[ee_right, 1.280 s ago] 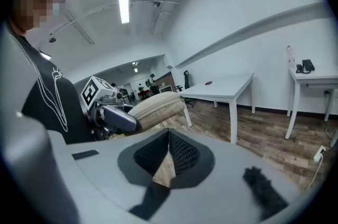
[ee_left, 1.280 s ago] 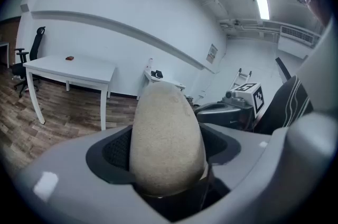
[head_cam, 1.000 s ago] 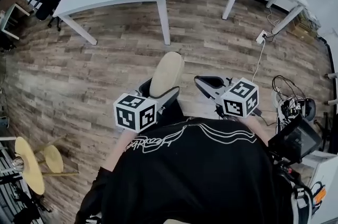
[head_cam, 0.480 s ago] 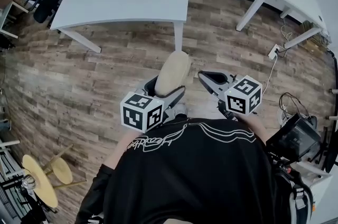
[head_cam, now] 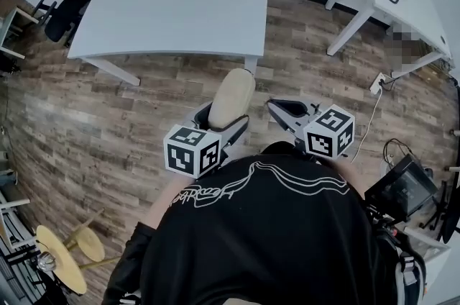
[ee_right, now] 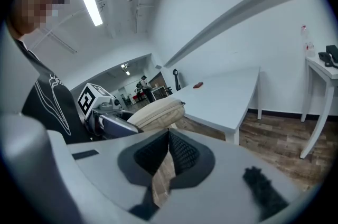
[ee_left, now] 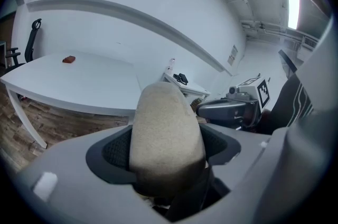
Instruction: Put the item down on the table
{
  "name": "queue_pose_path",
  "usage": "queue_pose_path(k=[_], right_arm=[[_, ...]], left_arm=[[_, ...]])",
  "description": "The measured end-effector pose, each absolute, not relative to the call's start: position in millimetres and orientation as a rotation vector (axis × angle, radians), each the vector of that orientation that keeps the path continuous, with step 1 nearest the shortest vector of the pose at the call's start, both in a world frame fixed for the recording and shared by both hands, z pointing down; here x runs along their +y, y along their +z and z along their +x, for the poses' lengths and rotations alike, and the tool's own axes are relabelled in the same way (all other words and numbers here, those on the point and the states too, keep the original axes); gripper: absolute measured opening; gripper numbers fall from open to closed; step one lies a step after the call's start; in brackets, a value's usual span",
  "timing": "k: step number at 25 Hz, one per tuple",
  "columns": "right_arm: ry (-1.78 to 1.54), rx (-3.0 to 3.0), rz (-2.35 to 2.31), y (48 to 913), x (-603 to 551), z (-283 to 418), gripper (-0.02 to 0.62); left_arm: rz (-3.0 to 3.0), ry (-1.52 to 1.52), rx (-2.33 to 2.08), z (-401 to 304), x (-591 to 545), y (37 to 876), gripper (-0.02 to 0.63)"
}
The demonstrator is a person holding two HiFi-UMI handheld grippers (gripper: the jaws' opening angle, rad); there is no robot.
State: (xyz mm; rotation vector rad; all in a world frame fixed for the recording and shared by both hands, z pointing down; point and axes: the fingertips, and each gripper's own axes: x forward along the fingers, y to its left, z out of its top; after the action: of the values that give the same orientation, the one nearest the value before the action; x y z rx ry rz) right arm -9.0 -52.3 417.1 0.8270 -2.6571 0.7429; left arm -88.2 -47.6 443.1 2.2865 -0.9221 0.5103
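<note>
Table [head_cam: 187, 8] sits nearer than before. Head view: left gripper [head_cam: 218, 122] carries the pouch [head_cam: 230, 96], short of the table's edge.
Left gripper view: pouch clamped between the jaws, table beyond the tips.
Right gripper view: right gripper [ee_right: 168, 136] pinched together, empty.
Step, as judged: carrying. Next: reach over the table and lower.

No legible words or numbers found. Marker cube [head_cam: 190, 151] on left tool [head_cam: 223, 118] and marker cube [head_cam: 329, 132] on right tool [head_cam: 279, 109] bore black-and-white square codes only, no letters. White script print [head_cam: 215, 190] on the person's black shirt [head_cam: 273, 246] could not be read. Wall placard [ee_left: 233, 54], left gripper view: too small to read.
</note>
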Motion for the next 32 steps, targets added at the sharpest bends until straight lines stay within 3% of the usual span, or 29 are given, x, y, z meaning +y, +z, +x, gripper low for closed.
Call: queue_pose_path(k=[32], right_arm=[[0.846,-2.636,0.576,472.6,-337.7,11.0,0.008]], left_arm=[[2.205,0.69,-1.226,-77.7,-351.4,500.0,0.383]])
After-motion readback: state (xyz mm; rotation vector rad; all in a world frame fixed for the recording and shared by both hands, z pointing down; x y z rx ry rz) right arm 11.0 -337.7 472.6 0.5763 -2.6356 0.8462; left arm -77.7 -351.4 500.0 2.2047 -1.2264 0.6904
